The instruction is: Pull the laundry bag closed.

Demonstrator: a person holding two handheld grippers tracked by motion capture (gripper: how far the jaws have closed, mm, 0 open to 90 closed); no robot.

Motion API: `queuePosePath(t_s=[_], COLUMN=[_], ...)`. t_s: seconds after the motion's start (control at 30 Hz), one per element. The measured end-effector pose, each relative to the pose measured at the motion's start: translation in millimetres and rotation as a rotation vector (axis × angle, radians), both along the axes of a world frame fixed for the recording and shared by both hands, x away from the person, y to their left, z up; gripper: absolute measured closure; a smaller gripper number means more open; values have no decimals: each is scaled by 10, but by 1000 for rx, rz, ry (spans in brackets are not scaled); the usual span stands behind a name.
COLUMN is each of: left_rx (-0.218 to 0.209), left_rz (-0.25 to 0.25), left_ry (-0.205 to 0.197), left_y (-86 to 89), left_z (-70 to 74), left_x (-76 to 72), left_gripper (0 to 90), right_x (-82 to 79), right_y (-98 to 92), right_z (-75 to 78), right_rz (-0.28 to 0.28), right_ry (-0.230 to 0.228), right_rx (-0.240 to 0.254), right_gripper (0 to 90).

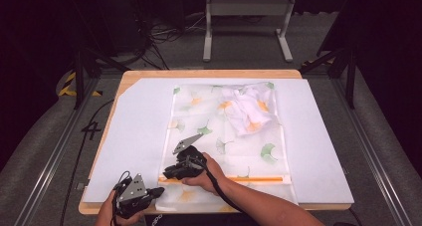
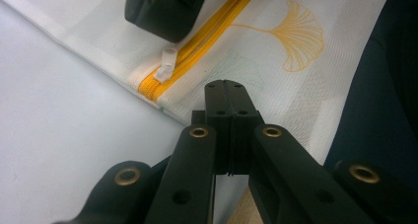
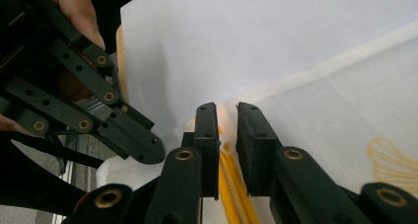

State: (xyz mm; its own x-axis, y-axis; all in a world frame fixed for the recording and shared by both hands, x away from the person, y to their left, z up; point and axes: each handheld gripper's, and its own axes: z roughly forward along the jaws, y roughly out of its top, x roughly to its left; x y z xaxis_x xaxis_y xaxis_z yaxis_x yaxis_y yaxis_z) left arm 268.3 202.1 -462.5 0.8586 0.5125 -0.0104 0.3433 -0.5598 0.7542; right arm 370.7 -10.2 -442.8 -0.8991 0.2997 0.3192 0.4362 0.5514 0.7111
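My left gripper [image 2: 230,93] is clenched on the mesh bag's [image 1: 226,136] edge, my right gripper [image 3: 227,116] slightly parted astride the orange zipper [image 2: 194,41], whose white pull [image 2: 166,66] may slip my pinch and jam.

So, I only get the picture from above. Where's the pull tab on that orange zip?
Observer: The left gripper view shows a small white pull tab at the very end of the zip, close to the side edge of the bag.
Operator: And is the gripper in the right hand pinching the zip?
Observer: Not that I can see. In its own view the right gripper has its jaws slightly apart, with the orange zip running between them.
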Motion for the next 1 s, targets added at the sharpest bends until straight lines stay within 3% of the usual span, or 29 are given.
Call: queuePosePath(t_s=[0.1, 0.2, 0.43, 0.57, 0.67, 0.7, 0.73, 0.87, 1.0], left_rx=[-1, 2, -1, -3, -2, -1, -2, -3, -2], left_rz=[-1, -1, -1, -1, -1, -2, -3, -2, -2], left_ry=[3, 2, 1, 4, 4, 2, 3, 4, 3], left_y=[1, -1, 1, 2, 2, 2, 2, 2, 1], left_z=[0, 2, -1, -1, -1, -1, -1, -2, -1], left_x=[2, 2, 1, 3, 3, 3, 4, 4, 4], left_gripper=[900, 900, 900, 900, 900, 900, 900, 900, 900], right_x=[-3, -39, 6, 28, 10, 3, -12, -73, -72], right_y=[21, 87, 122, 130, 150, 148, 149, 169, 151], right_z=[-8, -46, -57, -79, -76, -75, -75, -67, -76], right_rz=[26, 48, 29, 51, 54, 53, 68, 77, 65], right_ry=[20, 11, -5, 17, 9, 5, 2, -53, -43], right_rx=[-11, -33, -49, -50, -57, -56, -65, -96, -86], right_gripper=[739, 696, 627, 675, 710, 787, 806, 847, 855])
